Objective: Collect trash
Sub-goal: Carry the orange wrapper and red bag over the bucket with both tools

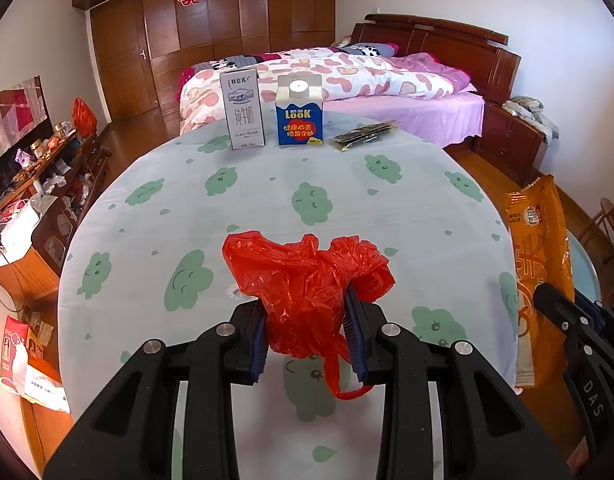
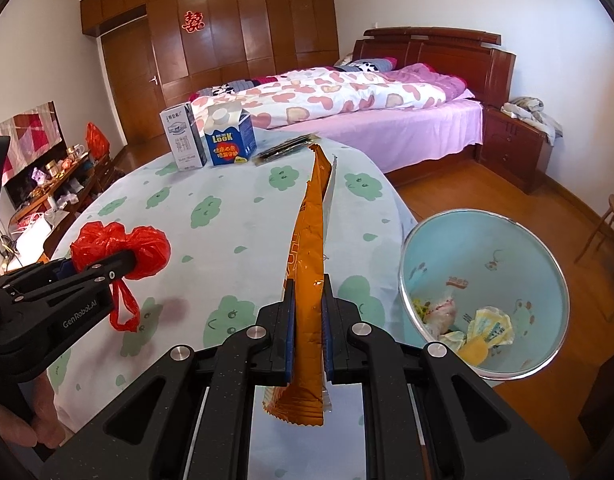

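Note:
My left gripper (image 1: 307,304) is shut on a crumpled red plastic bag (image 1: 303,276), held just above the near part of the table (image 1: 267,208); the bag also shows in the right wrist view (image 2: 119,246). My right gripper (image 2: 309,292) is shut on a long orange snack wrapper (image 2: 309,240), held upright over the table's right edge; the wrapper shows at the right of the left wrist view (image 1: 539,264). A light blue trash bin (image 2: 487,248) with several scraps inside stands on the floor to the right. A grey milk carton (image 1: 243,108), a blue LOOK carton (image 1: 299,114) and a dark wrapper (image 1: 365,135) lie at the far edge.
The table has a pale cloth with green cloud prints. A bed (image 1: 347,76) with a pink quilt stands behind it, a nightstand (image 2: 515,148) to the right, a cluttered low cabinet (image 1: 47,176) on the left. Wooden wardrobes line the back wall.

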The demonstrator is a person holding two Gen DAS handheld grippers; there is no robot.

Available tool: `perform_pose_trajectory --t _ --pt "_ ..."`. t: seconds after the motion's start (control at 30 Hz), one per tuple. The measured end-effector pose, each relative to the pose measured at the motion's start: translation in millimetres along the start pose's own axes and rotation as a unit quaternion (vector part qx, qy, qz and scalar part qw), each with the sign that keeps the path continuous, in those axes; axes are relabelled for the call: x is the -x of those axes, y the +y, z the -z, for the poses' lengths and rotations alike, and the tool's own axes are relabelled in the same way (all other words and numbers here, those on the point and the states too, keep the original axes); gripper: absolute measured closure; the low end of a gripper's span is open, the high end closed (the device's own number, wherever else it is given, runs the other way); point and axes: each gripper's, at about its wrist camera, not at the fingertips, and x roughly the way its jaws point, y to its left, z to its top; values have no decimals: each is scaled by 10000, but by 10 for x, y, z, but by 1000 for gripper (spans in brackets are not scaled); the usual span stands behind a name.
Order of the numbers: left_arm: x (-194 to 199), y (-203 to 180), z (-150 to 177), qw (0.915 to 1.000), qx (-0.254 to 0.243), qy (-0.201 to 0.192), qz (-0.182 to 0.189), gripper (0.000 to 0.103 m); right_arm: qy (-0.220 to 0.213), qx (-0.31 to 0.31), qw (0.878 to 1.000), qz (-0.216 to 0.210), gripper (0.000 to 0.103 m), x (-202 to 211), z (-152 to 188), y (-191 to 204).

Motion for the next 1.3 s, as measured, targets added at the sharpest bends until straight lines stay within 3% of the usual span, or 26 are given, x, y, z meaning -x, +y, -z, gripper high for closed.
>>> perform_pose_trajectory --t 1.3 --pt "165 -606 -108 9978 -510 -321 267 70 -251 -459 9976 460 91 240 -15 -637"
